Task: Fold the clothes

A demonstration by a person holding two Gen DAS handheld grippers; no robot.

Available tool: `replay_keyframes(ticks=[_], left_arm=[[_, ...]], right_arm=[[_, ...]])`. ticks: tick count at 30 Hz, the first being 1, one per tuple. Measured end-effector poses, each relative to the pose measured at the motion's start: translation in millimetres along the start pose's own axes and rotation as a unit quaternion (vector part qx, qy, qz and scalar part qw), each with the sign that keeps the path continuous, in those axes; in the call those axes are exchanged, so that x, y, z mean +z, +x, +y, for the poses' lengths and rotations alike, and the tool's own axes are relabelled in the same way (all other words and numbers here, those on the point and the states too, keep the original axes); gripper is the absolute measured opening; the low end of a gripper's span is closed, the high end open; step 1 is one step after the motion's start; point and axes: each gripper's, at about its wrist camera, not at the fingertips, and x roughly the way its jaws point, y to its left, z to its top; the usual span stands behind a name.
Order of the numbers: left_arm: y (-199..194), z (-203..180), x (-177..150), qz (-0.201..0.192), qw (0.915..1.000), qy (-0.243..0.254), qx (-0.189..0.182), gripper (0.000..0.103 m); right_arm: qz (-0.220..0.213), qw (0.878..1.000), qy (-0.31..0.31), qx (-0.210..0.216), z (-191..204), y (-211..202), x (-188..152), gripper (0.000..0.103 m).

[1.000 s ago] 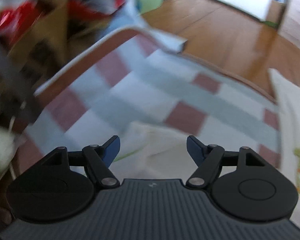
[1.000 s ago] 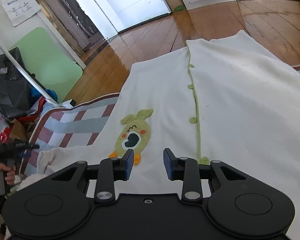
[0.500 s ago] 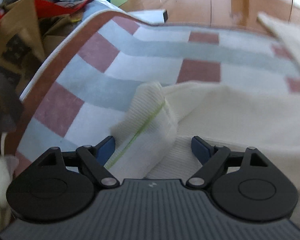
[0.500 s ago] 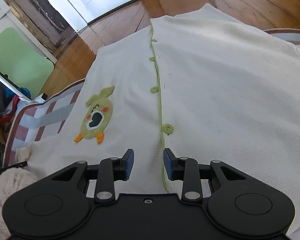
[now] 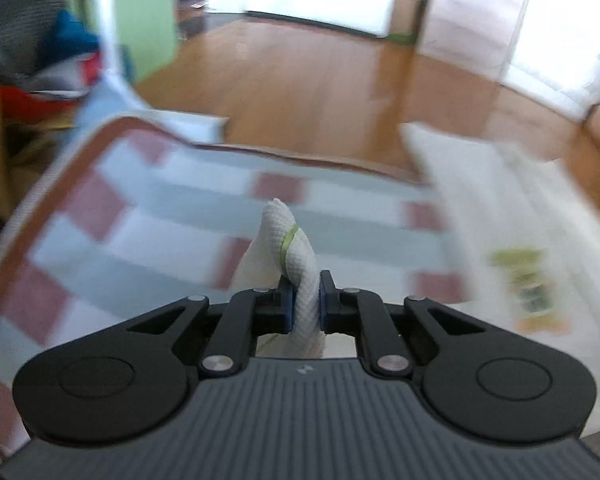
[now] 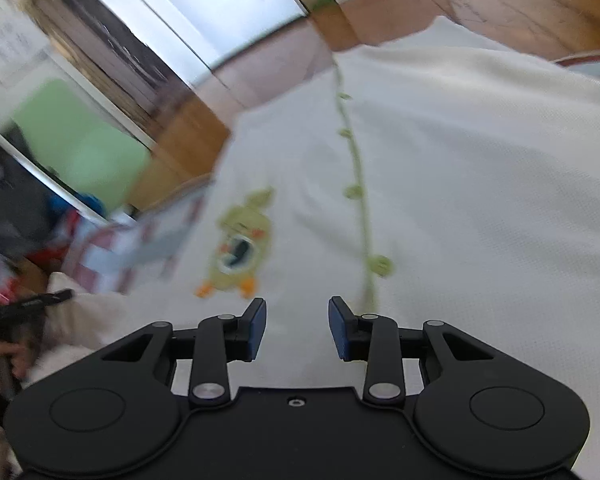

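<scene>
**Left tongs clamped on the cuff, right tongs parted over the cardigan**

The left tongs point(image 5: 305, 300) have just been closing and now pinch a bunched roll of white knit, the sleeve cuff point(image 5: 290, 240) with its thin green stripe, between the blue pads point(image 5: 287, 307). The cuff stands up out of the jaws, lifted clear of the checked blanket point(image 5: 172, 208) below it (the rest of that view is smeared by motion).

The right tongs point(image 6: 297, 322) stand partly open with nothing between the fingers; the white cloth shows in the gap, and whether the pads touch it cannot be told. They hang over the cream cardigan point(image 6: 480, 184), which lies spread flat, just beside the green button placket point(image 6: 360, 200) that runs away from the tongs. To the left of the placket sits the duck appliqué point(image 6: 238, 246).

The cardigan's far edge runs past the blanket's border onto the bare wooden floor point(image 5: 320, 80). In the right wrist view, at lower left, a hand point(image 6: 4, 358) grips the handle of the other tool, with the pale sleeve trailing toward it. Clutter, red, blue and dark, crowds the left side beyond the blanket's piped edge, beside a green panel point(image 6: 84, 152). Ahead and to the right the floor lies open up to the bright doorway.
</scene>
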Motion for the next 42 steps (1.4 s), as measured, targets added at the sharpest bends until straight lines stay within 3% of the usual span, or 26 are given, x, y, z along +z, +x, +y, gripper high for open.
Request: replay_keyframes(ticks=[3, 5, 7, 8, 9, 10, 11, 14, 17, 19, 22, 25, 27, 29, 33, 34, 35, 36, 39, 42], left_arm=[[1.4, -54.0, 12.2, 0.005, 0.993, -0.044, -0.11, 0.011], [2.9, -95.5, 25.6, 0.015, 0.9772, -0.071, -0.2, 0.011], [9.9, -141.5, 33.9, 0.043, 0.9498, -0.078, -0.3, 0.012], [18.5, -166.2, 36.4, 0.066, 0.9301, -0.07, -0.354, 0.016], [27.0, -190.9, 38.9, 0.088, 0.9068, -0.062, -0.408, 0.03], [37.2, -211.7, 37.4, 0.104, 0.89, -0.054, -0.44, 0.039], [49.2, -228.0, 32.1, 0.117, 0.889, -0.051, -0.44, 0.057], [79.8, -256.7, 10.9, 0.136, 0.9204, -0.008, -0.367, 0.061], [90.8, -257.5, -15.4, 0.107, 0.9552, 0.072, -0.266, 0.061], [98.7, -248.4, -31.8, 0.109, 0.9669, 0.109, -0.203, 0.061], [111.5, -229.6, -45.0, 0.152, 0.9709, 0.107, -0.151, 0.059], [115.8, -212.6, -39.2, 0.159, 0.9752, 0.111, -0.106, 0.06], [121.8, -205.8, -29.4, 0.163, 0.9767, 0.115, -0.079, 0.061], [129.4, -200.9, -19.2, 0.167, 0.9754, 0.122, -0.077, 0.061], [145.0, -193.4, -6.4, 0.175, 0.9733, 0.122, -0.085, 0.062], [148.0, -191.4, -9.1, 0.173, 0.9743, 0.115, -0.087, 0.062], [150.5, -189.0, -13.8, 0.168, 0.9757, 0.109, -0.09, 0.062], [151.5, -187.2, -19.4, 0.164, 0.977, 0.106, -0.086, 0.062], [148.0, -184.9, -31.9, 0.169, 0.9758, 0.115, -0.079, 0.058], [141.6, -183.0, -27.5, 0.159, 0.9765, 0.119, -0.083, 0.058]], right_arm=[[0.002, 1.0, 0.007, 0.017, 4.2, 4.2, 1.1, 0.04], [0.004, 1.0, -0.009, 0.012, 11.2, 4.8, 0.8, 0.04], [0.003, 1.0, -0.016, 0.019, 15.2, 1.8, 0.8, 0.04], [0.0, 1.0, -0.016, 0.022, 15.6, -0.1, 1.0, 0.04], [-0.003, 1.0, -0.016, 0.025, 15.5, -1.8, 1.3, 0.04], [-0.007, 1.0, -0.014, 0.023, 14.2, -2.8, 1.6, 0.04], [-0.009, 1.0, -0.008, 0.018, 12.3, -3.3, 1.8, 0.04], [-0.008, 1.0, -0.003, 0.003, 6.7, -6.4, 0.6, 0.04], [-0.01, 1.0, -0.002, -0.009, 0.0, -13.3, -2.1, 0.04], [-0.01, 1.0, 0.013, -0.011, -8.6, -14.6, -3.7, 0.04], [0.0, 0.999, 0.05, -0.019, -23.4, -10.0, -5.7, 0.042], [0.005, 0.995, 0.104, 0.0, -35.4, -8.5, -7.2, 0.044], [0.004, 0.99, 0.143, 0.015, -41.9, -9.0, -7.7, 0.056], [-0.004, 0.982, 0.188, 0.019, -49.4, -10.3, -5.1, 0.065], [0.003, 0.964, 0.264, -0.015, -63.4, -2.1, 3.6, 0.067], [0.014, 0.966, 0.258, -0.028, -64.1, 5.7, 6.4, 0.062], [0.026, 0.971, 0.232, -0.041, -60.1, 14.2, 11.1, 0.022], [0.039, 0.979, 0.191, -0.054, -51.6, 22.2, 18.0, 0.012], [0.014, 0.997, 0.061, -0.036, -14.2, 8.9, 45.2, 0.011], [-0.029, 0.997, -0.07, -0.003, 26.5, -15.1, 74.0, 0.011]])
